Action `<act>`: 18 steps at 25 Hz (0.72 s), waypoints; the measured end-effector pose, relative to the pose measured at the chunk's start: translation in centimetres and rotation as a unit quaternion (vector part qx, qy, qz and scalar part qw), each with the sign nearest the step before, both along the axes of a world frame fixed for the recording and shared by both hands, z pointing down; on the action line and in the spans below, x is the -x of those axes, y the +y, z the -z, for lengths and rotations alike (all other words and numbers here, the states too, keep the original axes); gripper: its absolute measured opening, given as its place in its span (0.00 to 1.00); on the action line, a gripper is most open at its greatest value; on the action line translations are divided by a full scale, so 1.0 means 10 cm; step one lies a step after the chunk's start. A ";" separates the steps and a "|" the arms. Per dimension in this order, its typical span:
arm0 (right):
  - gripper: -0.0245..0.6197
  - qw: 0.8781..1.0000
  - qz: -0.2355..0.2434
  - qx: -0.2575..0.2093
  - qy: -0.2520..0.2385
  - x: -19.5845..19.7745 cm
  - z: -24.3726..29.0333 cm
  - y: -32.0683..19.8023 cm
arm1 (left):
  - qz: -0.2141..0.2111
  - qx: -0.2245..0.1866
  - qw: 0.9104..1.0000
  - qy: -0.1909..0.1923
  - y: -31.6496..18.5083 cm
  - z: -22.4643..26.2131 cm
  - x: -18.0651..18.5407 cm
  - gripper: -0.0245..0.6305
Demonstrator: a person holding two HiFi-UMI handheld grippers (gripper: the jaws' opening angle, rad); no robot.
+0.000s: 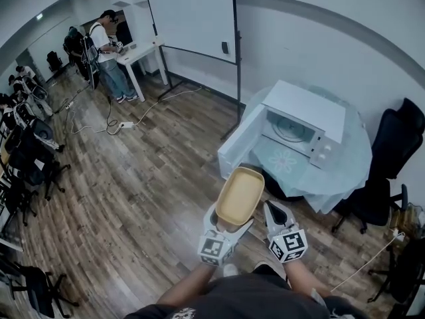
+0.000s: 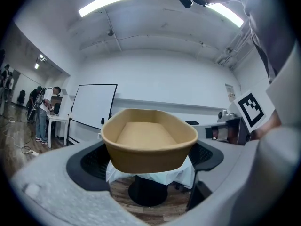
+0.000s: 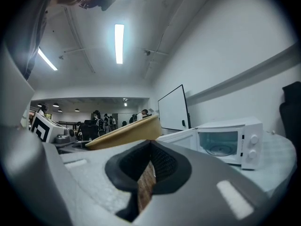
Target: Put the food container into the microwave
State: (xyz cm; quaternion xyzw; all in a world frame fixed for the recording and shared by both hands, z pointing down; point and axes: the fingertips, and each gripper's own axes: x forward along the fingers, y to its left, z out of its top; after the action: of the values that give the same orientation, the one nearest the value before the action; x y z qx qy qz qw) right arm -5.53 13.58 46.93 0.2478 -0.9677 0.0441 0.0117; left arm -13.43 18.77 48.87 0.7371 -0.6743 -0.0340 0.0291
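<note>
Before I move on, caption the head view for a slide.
Left gripper holds the tan food container short of the open microwave; right gripper shut, empty.

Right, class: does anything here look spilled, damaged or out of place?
Nothing stands out. The left claw grips the container, which is empty and undented, and the microwave has its door open.

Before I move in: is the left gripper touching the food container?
Touching. Left gripper view: the left gripper presses both sides of the food container, holding it aloft.
</note>
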 end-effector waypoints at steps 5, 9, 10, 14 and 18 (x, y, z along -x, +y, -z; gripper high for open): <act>0.04 1.000 -0.012 0.012 0.004 0.02 -0.06 -0.12 | -0.006 0.000 1.000 0.002 -0.07 -0.03 0.07 0.84; 0.04 1.000 -0.008 0.013 0.002 0.07 -0.07 -0.22 | 0.003 0.006 1.000 0.002 -0.18 -0.05 0.14 0.84; 0.04 1.000 -0.007 0.014 0.001 0.08 -0.07 -0.26 | 0.004 0.005 1.000 0.002 -0.21 -0.06 0.14 0.84; 0.04 1.000 0.002 0.013 -0.005 0.15 -0.04 -0.42 | 0.010 0.006 1.000 0.000 -0.36 -0.06 0.19 0.84; 0.04 1.000 0.003 0.012 -0.009 0.18 -0.02 -0.67 | 0.018 0.005 1.000 0.003 -0.59 -0.01 0.24 0.84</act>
State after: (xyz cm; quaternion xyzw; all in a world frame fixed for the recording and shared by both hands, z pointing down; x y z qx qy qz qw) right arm -7.28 6.86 47.10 0.2444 -0.9679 0.0577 0.0056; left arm -15.87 12.92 49.00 0.7245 -0.6877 -0.0335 0.0342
